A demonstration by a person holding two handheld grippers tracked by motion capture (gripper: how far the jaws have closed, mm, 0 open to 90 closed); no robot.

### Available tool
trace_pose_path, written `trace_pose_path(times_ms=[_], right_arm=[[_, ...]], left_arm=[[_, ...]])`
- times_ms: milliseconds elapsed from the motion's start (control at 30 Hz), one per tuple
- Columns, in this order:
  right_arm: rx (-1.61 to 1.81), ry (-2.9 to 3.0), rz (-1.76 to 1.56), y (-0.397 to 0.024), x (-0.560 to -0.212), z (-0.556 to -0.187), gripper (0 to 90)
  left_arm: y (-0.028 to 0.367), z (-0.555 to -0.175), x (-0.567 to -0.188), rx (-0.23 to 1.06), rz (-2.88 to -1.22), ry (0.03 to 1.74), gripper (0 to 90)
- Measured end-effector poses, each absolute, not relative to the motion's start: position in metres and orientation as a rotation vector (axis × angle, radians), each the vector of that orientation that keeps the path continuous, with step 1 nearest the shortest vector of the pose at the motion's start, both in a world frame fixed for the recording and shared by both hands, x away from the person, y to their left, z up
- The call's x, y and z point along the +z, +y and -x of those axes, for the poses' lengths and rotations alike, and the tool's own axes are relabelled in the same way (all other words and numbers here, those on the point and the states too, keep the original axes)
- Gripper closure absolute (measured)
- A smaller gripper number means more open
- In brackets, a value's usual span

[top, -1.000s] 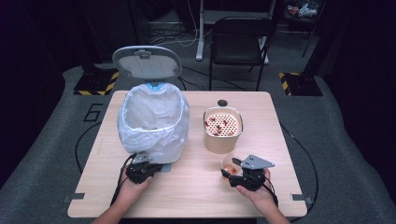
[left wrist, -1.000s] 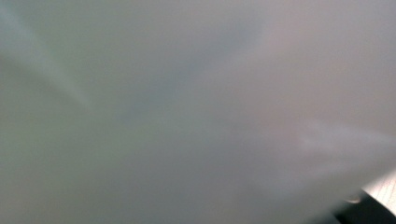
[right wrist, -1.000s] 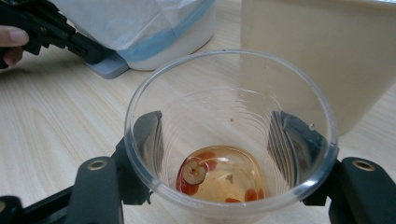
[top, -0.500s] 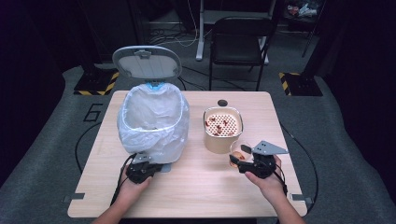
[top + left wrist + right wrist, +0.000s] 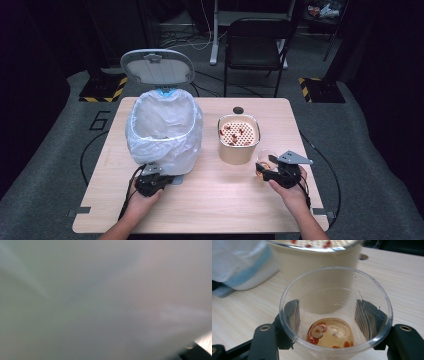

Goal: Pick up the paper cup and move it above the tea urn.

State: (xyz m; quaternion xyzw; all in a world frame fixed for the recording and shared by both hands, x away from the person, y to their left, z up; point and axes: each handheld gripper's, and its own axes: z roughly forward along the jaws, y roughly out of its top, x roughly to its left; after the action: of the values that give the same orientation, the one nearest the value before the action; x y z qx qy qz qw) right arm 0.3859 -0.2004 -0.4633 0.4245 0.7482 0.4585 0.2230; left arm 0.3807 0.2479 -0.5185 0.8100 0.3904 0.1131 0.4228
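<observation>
Clear plastic cup (image 5: pixel 335 312) sits pinched between the right gripper's (image 5: pixel 273 170) two black jaws, near the right front of the table (image 5: pixel 215 200). A little amber juice with red bits lies in its bottom. Just behind it stands a beige pot (image 5: pixel 238 138) with a holed top. The left gripper (image 5: pixel 150 182) presses against the white bag (image 5: pixel 162 127) of the bin; I cannot tell how its jaws stand.

we take this for a lab or studio: black curtains (image 5: pixel 45 60), floor cables (image 5: pixel 200 42), hazard-striped bases (image 5: pixel 102 90), a folding chair (image 5: pixel 257 47) beyond the table (image 5: pixel 210 210).
</observation>
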Motion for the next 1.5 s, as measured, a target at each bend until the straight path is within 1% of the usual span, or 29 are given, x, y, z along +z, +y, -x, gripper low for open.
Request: trace_pose_path(times_ms=[167,367,467,567,600,767,867,1100,1267,1367,1500], right_arm=[[1.206,2.041,-1.244,-0.216,-0.478,-0.396,35.3],[1.205,2.012,-1.295,-0.225,-0.490,-0.398,32.3],[1.206,2.005,-1.315,-0.227,-0.494,-0.398,28.0],[1.200,1.994,-1.320,-0.227,-0.494,-0.397,17.0],[1.206,1.995,-1.319,-0.227,-0.493,-0.397,16.5],[1.231,1.998,-1.298,-0.226,-0.486,-0.391,14.5],[1.242,2.000,-1.291,-0.226,-0.482,-0.389,15.0],[1.259,1.978,-1.247,-0.226,-0.460,-0.383,15.6],[1.244,1.987,-1.253,-0.225,-0.460,-0.384,16.0],[1.244,1.985,-1.254,-0.225,-0.463,-0.383,14.7],[1.254,1.976,-1.244,-0.225,-0.458,-0.381,14.7]], left_arm=[[0.248,-0.381,-0.519,0.283,-2.027,0.978,90.0],[0.248,-0.381,-0.518,0.284,-2.030,0.978,90.0],[0.248,-0.381,-0.518,0.284,-2.031,0.978,90.0],[0.248,-0.381,-0.518,0.284,-2.031,0.977,90.0],[0.248,-0.381,-0.518,0.284,-2.031,0.978,90.0],[0.248,-0.381,-0.518,0.284,-2.031,0.977,90.0],[0.248,-0.381,-0.519,0.283,-2.028,0.976,90.0],[0.248,-0.381,-0.518,0.284,-2.031,0.977,90.0],[0.248,-0.381,-0.518,0.284,-2.031,0.977,90.0],[0.248,-0.381,-0.518,0.283,-2.032,0.975,90.0],[0.248,-0.381,-0.518,0.283,-2.032,0.976,90.0]])
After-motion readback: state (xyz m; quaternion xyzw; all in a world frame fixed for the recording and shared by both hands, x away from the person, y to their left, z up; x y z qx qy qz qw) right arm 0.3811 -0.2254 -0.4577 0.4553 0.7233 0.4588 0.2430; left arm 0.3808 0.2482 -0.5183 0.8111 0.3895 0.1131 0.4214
